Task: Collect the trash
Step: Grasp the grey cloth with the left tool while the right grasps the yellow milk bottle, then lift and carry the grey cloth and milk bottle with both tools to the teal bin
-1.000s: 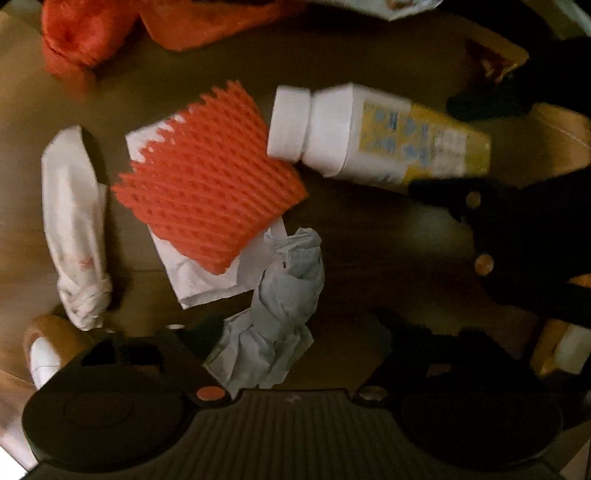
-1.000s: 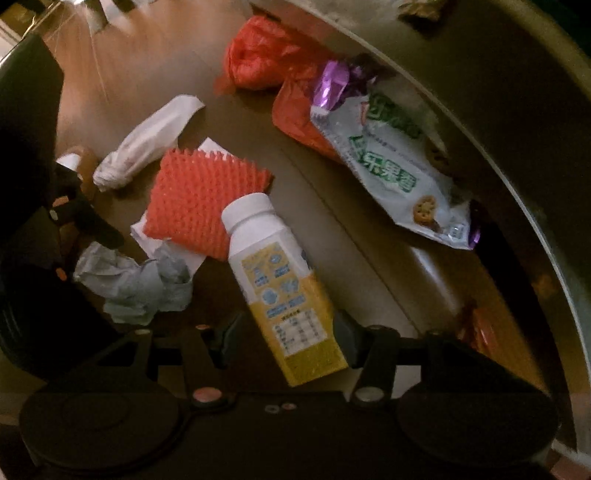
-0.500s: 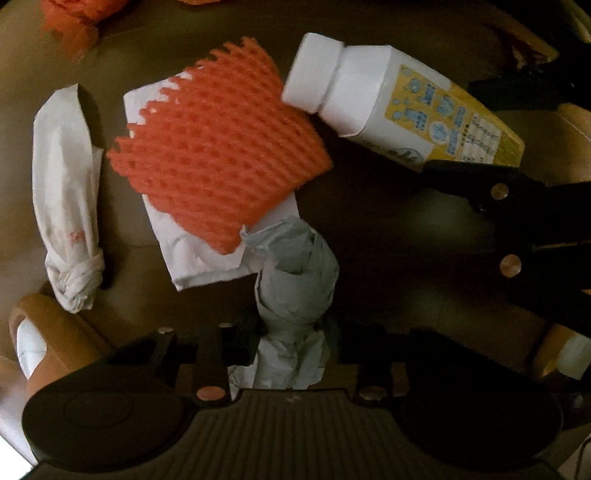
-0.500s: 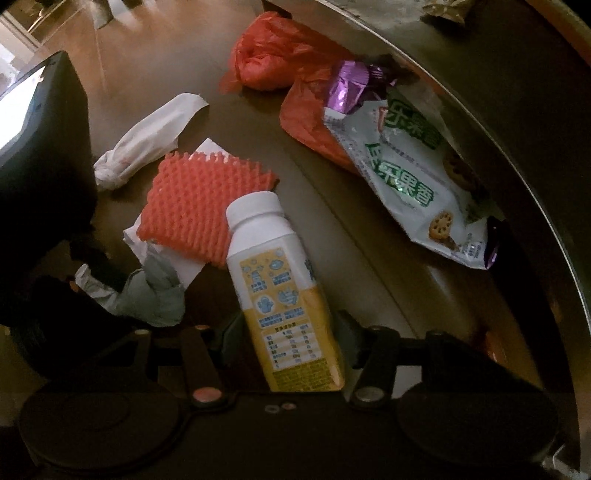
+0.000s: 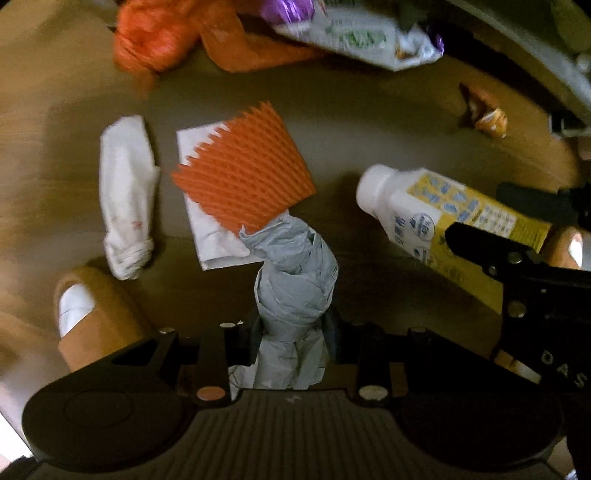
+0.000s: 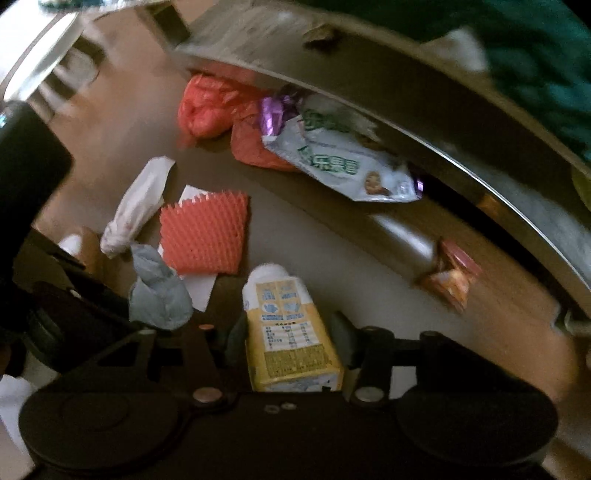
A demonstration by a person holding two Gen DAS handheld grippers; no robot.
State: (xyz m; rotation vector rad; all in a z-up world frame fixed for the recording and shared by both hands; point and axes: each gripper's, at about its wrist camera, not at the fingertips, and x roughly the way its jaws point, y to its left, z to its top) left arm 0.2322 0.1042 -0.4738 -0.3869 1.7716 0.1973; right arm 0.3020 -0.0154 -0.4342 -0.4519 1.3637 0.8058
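Observation:
My left gripper is shut on a crumpled grey paper wad and holds it above the floor; the wad also shows in the right wrist view. My right gripper is shut on a white and yellow drink bottle, cap pointing away; the bottle shows at the right of the left wrist view. An orange foam net lies on a white napkin. A knotted white tissue lies to its left.
An orange plastic bag and a white snack wrapper lie at the far side under a curved metal table edge. A small orange wrapper lies to the right. A slippered foot stands at the lower left.
Both grippers have risen from the floor with their loads. The left closed on the grey wad and lifted it; the bottle moved right and away from the foam net.

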